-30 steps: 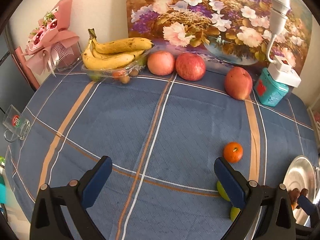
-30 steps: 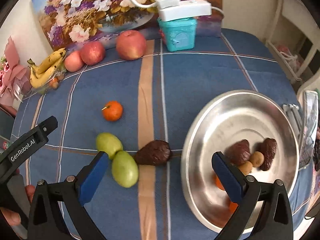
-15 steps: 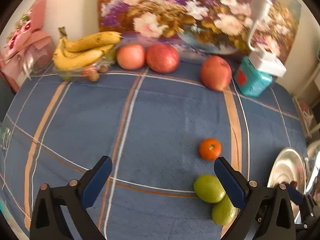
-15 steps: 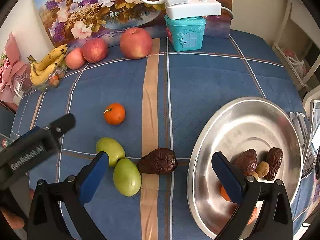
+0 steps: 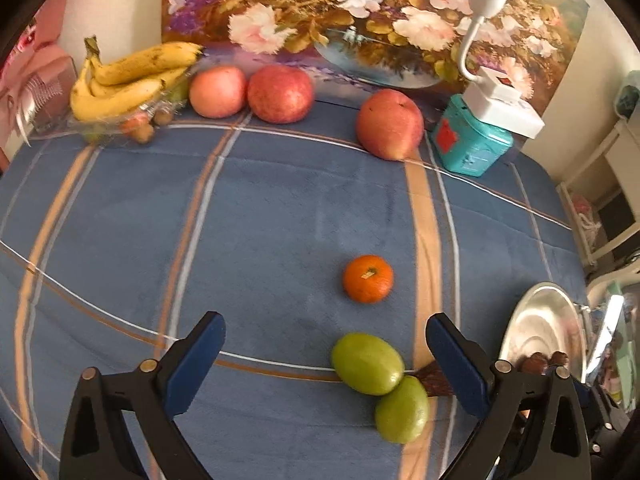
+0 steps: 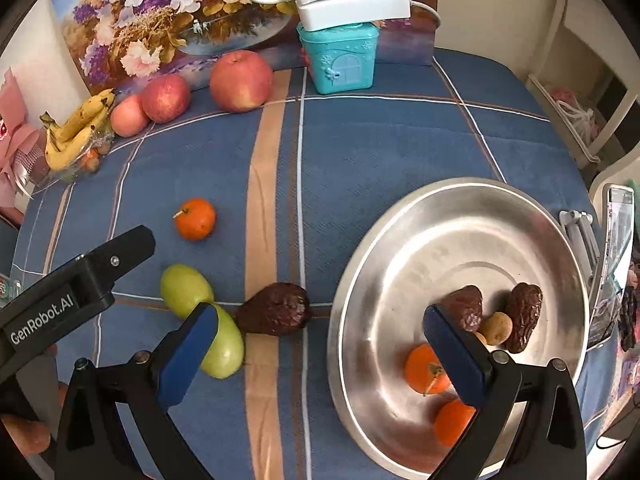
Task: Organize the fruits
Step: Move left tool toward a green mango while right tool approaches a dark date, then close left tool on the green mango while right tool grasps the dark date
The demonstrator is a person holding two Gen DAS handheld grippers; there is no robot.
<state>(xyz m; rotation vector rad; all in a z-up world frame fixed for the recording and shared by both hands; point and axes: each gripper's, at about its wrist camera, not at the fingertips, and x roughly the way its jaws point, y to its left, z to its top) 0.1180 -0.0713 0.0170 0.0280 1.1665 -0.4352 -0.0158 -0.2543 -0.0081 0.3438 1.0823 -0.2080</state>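
Observation:
A tangerine (image 5: 368, 279) (image 6: 195, 218) lies on the blue plaid cloth, with two green fruits (image 5: 367, 363) (image 6: 186, 290) touching each other just nearer me and a dark brown wrinkled fruit (image 6: 276, 314) beside them. My left gripper (image 5: 326, 360) is open, its jaws either side of the green pair, empty. My right gripper (image 6: 324, 354) is open and empty, spanning the steel plate's left rim. The steel plate (image 6: 440, 232) (image 5: 540, 320) holds two tangerines (image 6: 424, 368), two brown fruits (image 6: 524, 316) and a small tan one.
Three red apples (image 5: 280, 94), (image 5: 390, 124), (image 5: 218, 92) and a banana bunch (image 5: 128, 76) line the back by a flower painting. A teal tin (image 6: 340, 58) with a white power strip stands back right. A phone on a stand (image 6: 616, 240) sits right of the plate.
The left gripper has swung right and closer to the green fruits, which now sit between its jaws. The right gripper has drawn slightly nearer the plate. Both stayed open.

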